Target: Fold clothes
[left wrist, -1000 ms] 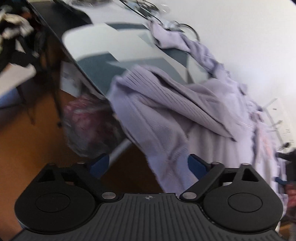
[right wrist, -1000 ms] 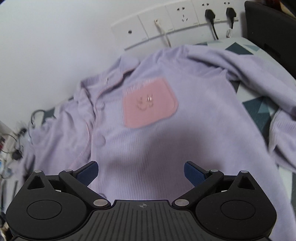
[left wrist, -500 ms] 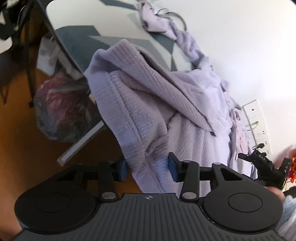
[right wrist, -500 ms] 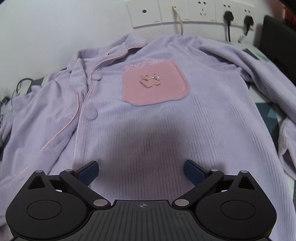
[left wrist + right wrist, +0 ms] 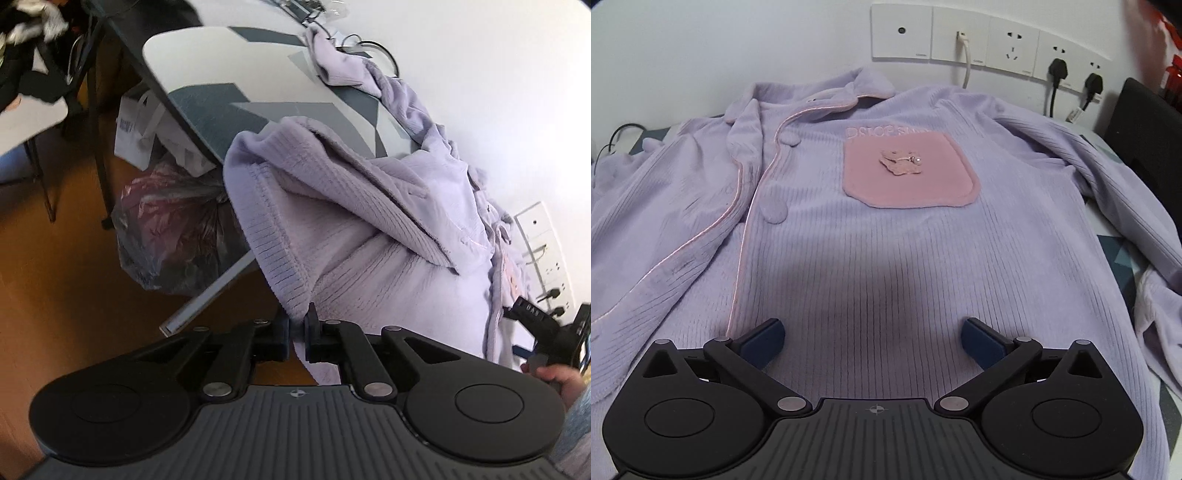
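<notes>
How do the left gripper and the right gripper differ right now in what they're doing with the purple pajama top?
The left gripper is shut, pinching the ribbed hem of the purple pajama top; the right gripper is open and holds nothing. The left gripper grips cloth hanging off the table edge, above the floor; the right gripper sits over the flat front panel, below the pink pocket. Both have black bodies and blue finger pads, and both face the same garment.

Left wrist view: low at table edge, close, facing along tabletop toward wall sockets

Right wrist view: above garment front, close, facing wall sockets

Shared: lilac pyjama top, sockets, wall
</notes>
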`<state>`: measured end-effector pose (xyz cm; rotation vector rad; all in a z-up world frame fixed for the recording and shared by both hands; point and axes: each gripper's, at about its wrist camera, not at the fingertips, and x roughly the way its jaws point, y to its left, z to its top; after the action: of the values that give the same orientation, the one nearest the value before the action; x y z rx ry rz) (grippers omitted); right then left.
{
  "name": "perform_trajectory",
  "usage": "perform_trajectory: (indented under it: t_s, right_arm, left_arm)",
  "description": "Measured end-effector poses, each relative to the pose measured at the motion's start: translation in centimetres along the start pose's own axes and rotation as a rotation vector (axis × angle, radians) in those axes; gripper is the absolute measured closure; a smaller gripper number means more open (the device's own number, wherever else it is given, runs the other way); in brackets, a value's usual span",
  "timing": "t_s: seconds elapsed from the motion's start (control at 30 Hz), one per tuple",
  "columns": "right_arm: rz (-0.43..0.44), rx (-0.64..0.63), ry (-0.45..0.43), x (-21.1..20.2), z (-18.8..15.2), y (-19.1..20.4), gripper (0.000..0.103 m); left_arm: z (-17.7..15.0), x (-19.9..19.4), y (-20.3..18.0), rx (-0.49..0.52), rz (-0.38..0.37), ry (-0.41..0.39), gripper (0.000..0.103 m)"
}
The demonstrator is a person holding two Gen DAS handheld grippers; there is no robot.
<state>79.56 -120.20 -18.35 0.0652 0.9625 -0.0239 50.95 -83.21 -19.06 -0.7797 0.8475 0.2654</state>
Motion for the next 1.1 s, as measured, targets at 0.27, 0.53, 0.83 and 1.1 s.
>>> perform_trajectory:
  t_s: [0.27,0.53,0.83,1.1]
  right_arm:
    - [-0.016,0.112,0.081,-1.3,4.4,0.1,0.001]
    - [0.078,0.191,0.046,-4.2,9.5,0.6,0.001]
    - [0.041,0.331,0.126,-1.4,8.4,-0.5,0.005]
    - [0.047,0.250,0.110,-1.5,6.7,-0.7,0.005]
  left_arm:
    - [0.6,-2.3,-0.5,0.112,0.060,-0.077,0.034]
    - [4.2,-5.3,-1.4,0.371,0.163,-0.199,0.021]
    - [8.1,-0.1,-3.3,0.374,0.133,-0.113,0.032]
    - [9.7,3.9,-3.2,0.301,0.080,-0.006,0.081]
